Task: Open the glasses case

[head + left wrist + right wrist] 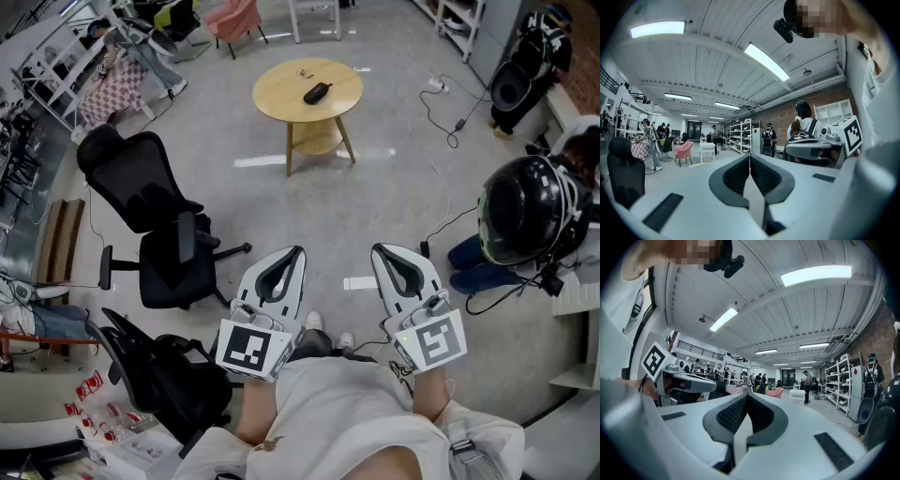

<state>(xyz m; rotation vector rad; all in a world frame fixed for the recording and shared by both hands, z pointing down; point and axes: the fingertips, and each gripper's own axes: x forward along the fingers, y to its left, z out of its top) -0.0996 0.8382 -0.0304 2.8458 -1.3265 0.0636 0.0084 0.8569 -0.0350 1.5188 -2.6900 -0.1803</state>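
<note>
A dark glasses case [317,92] lies closed on a round wooden side table [281,96] far ahead across the floor in the head view. My left gripper [296,251] and right gripper [379,250] are held level close to my body, side by side, well short of the table. Both are shut with nothing between the jaws. In the left gripper view the left gripper [750,156] shows its pads pressed together, and the right gripper [746,396] looks the same in its own view. Neither gripper view shows the case.
A black office chair [155,225] stands to the left and another chair [159,375] lies nearer my left side. A person in a black helmet [525,211] sits at the right. Cables [441,108] trail on the grey floor right of the table.
</note>
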